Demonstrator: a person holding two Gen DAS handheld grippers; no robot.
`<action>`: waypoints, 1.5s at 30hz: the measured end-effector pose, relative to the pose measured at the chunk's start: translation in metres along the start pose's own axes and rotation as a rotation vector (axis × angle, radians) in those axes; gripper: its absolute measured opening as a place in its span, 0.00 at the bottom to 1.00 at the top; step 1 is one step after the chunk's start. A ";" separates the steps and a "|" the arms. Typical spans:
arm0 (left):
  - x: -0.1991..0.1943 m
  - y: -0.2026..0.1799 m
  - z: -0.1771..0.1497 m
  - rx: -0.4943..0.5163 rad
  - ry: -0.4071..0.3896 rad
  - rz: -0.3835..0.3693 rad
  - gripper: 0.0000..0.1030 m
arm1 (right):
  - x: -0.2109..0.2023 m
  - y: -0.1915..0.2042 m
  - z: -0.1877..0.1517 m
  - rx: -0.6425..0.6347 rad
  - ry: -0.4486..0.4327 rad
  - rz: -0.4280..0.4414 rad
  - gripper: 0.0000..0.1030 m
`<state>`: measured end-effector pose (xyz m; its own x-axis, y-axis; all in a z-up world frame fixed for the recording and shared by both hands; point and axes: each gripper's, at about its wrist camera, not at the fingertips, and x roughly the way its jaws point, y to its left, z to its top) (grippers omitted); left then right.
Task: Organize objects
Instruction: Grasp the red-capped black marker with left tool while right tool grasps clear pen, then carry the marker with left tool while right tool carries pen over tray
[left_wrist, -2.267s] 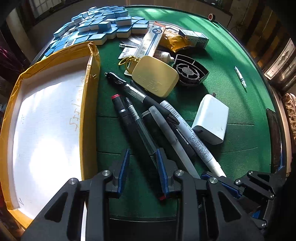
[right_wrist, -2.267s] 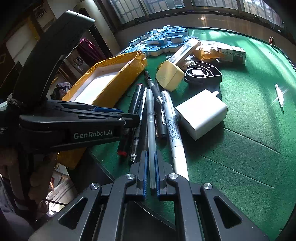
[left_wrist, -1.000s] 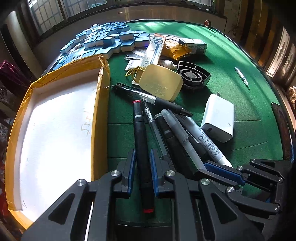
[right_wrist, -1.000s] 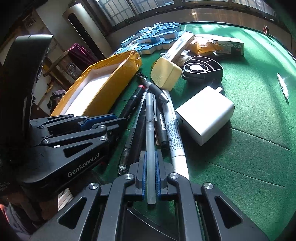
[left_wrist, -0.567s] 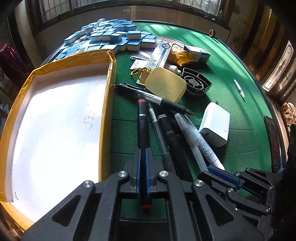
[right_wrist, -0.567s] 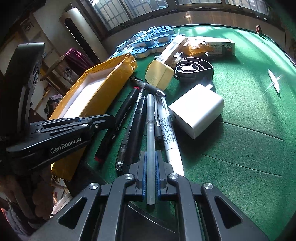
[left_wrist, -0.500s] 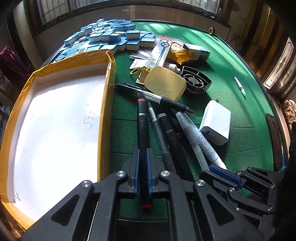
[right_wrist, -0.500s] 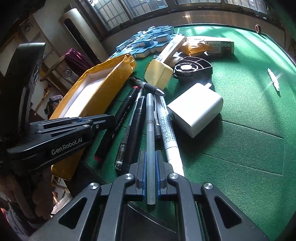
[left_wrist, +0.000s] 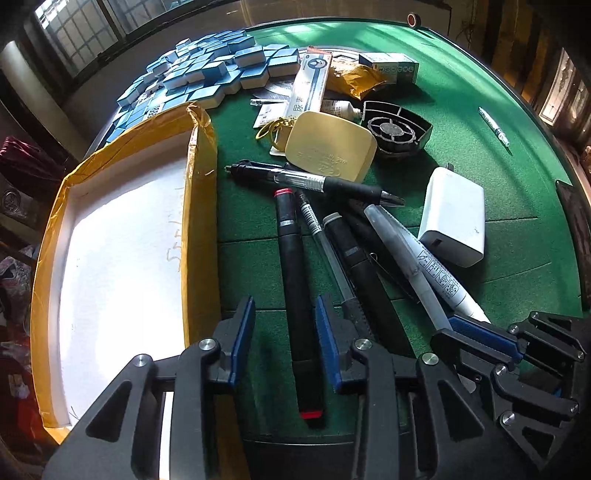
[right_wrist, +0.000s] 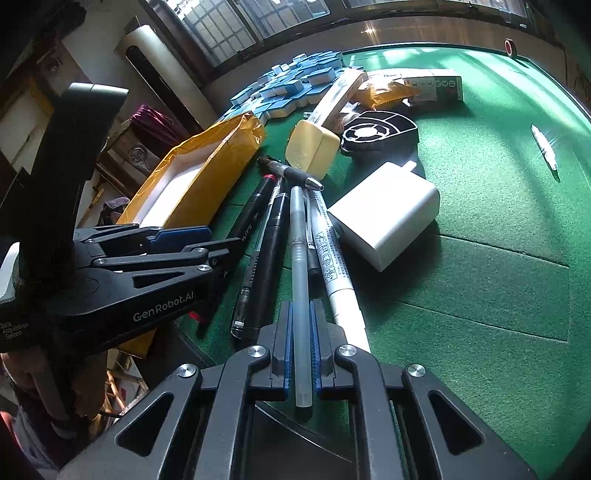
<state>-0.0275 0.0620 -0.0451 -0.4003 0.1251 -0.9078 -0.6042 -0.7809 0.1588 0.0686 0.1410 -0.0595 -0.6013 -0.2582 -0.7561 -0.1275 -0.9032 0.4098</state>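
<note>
Pens lie in a loose bundle on the green table (left_wrist: 480, 92), just right of the tray (left_wrist: 122, 236), a yellow-taped box with a white floor.

Left gripper (left_wrist: 284, 334): jaws now apart, straddling the black marker (left_wrist: 293, 273) with clear gaps on both sides. Half a second ago these jaws were clamped on that marker; it has been released and rests on the felt, its red-ringed cap pointing away and its red tail toward the camera. It sits beside the tray, not in it.

Right gripper (right_wrist: 301, 349): closed on the grey pen (right_wrist: 300, 258), as in the earlier frames. The pen's far end points at the white charger's (right_wrist: 386, 214) left corner; the white marker (right_wrist: 334, 273) lies just beside it.

Assessment — the left release looks like a regrip or an alignment of the marker with its neighbours, not a delivery. No pen is in the tray yet, so the sorting appears at an early stage.
</note>
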 end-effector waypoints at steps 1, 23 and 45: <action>0.000 -0.002 0.000 0.013 0.005 0.008 0.31 | 0.000 -0.001 0.000 0.003 0.000 0.004 0.08; -0.018 0.029 -0.010 -0.202 -0.089 -0.252 0.13 | -0.005 0.004 0.001 -0.013 -0.042 0.007 0.08; -0.087 0.120 -0.068 -0.466 -0.258 -0.313 0.13 | -0.029 0.076 -0.008 -0.025 -0.086 0.116 0.07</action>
<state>-0.0182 -0.0841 0.0265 -0.4416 0.4899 -0.7517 -0.3782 -0.8614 -0.3392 0.0832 0.0773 -0.0105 -0.6764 -0.3323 -0.6573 -0.0339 -0.8774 0.4785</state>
